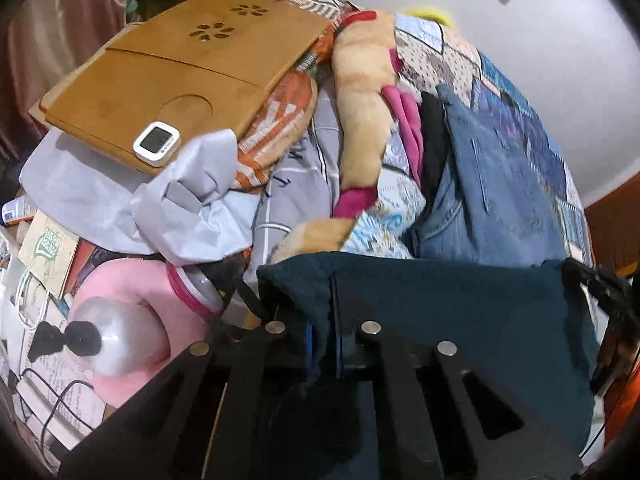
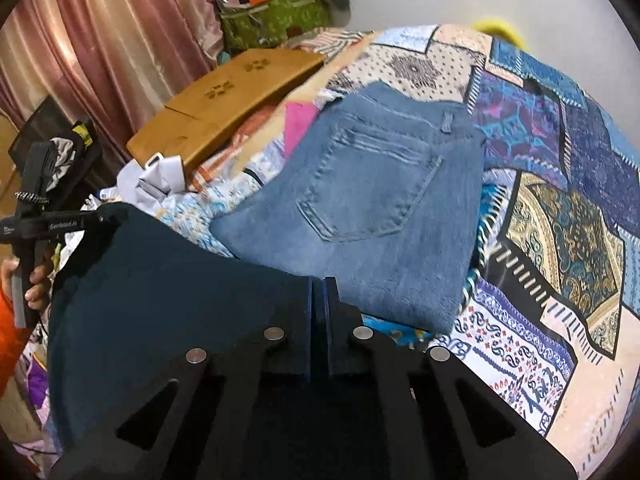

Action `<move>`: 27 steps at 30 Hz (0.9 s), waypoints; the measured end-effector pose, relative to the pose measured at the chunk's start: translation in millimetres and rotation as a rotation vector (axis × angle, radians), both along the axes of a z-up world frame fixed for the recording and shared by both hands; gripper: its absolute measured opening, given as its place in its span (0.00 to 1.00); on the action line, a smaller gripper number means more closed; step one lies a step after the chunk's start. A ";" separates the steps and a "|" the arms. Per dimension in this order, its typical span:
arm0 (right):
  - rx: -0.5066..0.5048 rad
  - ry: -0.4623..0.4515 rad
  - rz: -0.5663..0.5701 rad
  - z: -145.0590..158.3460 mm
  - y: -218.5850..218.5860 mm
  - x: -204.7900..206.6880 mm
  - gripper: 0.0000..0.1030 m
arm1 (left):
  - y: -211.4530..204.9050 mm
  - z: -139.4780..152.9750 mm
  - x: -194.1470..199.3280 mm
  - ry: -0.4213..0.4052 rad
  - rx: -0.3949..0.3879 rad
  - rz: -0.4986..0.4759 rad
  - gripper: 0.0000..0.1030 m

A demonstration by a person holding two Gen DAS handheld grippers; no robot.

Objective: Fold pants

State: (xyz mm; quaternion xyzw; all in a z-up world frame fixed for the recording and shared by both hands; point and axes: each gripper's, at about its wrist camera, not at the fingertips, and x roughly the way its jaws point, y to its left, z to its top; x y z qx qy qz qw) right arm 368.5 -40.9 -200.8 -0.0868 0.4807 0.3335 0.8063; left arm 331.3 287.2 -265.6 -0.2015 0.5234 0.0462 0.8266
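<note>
both grippers, left (image 1: 322, 320) and right (image 2: 319, 312), are pinching the top edge of the dark pants (image 2: 168, 280) beside folded jeans (image 2: 372, 216) on the bedspread (image 2: 560, 200).

The dark pants (image 2: 168, 280) hung stretched between the two tongs — the left tongs (image 1: 322, 336) pinched one edge, the right tongs (image 2: 319, 312) the other, cloth clamped between both sets of jaws. Behind the pants, a pair of jeans (image 2: 372, 216) lay flat on the bed's quilt (image 2: 560, 208). Left of the jeans sat a heap of bedding with a wooden lap tray (image 1: 168, 84) on top — a small clock (image 1: 157, 143) rested on the tray's near edge. In the left wrist view, a bottle (image 1: 132, 332) lay low and left of the pants.
</note>
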 end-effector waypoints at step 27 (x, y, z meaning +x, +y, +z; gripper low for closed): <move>-0.099 -0.064 -0.010 16.3 -70.3 -147.0 0.58 | -44.5 -0.7 -123.0 0.162 0.108 0.035 0.87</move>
